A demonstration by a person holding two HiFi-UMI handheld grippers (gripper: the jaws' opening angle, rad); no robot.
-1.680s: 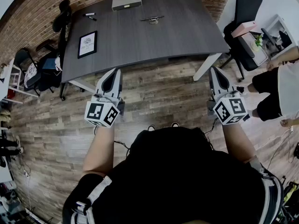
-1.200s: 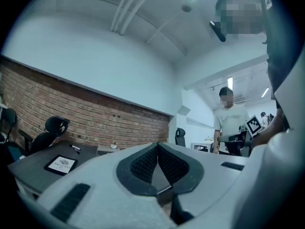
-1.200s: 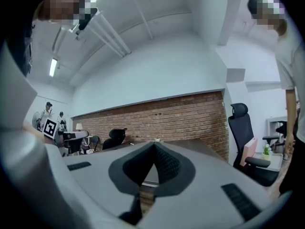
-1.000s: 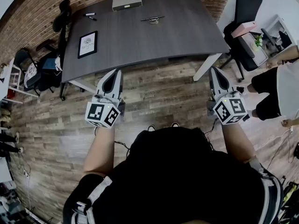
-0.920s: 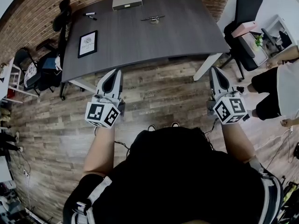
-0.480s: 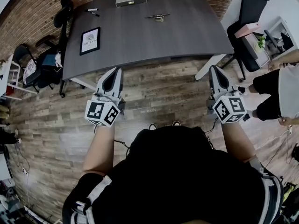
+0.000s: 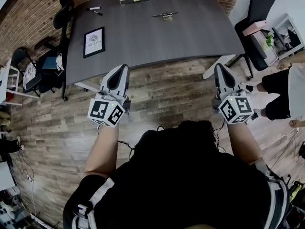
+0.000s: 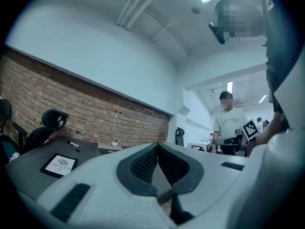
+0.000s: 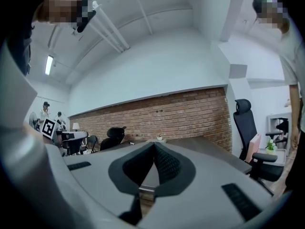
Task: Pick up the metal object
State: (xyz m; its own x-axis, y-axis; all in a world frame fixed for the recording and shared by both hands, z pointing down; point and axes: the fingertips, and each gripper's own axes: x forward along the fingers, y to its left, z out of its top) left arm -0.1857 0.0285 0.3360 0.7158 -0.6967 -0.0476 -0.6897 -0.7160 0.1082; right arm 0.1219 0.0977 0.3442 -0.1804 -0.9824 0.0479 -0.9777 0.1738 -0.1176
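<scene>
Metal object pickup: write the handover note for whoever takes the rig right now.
Claws: left claw shut and empty, over the floor short of the table; right claw the same.
Things: metal object lies on the table's far side, right of centre, untouched.
Done: nothing picked up yet.
Left: step up to the table, open a claw, close on the metal object, lift.

Table (image 7: 157, 37): dark grey top, matt, faint wood grain. Floor (image 7: 162, 97): worn wood planks, mixed brown and grey, matt. Wall (image 7: 28, 13): rough red brick. Metal object (image 7: 165, 15): silvery with a slight shine, too small to tell more. Left gripper (image 7: 125, 67) and right gripper (image 7: 218, 66): smooth matt light-grey plastic shells. Pads (image 8: 143, 163): black, finely ribbed, rubbery-looking. Marker cube (image 7: 106, 112): flat matt black-on-white faces. Framed print (image 7: 94, 41): black frame, white paper-like face. Shirt (image 7: 190, 175): black cloth.
</scene>
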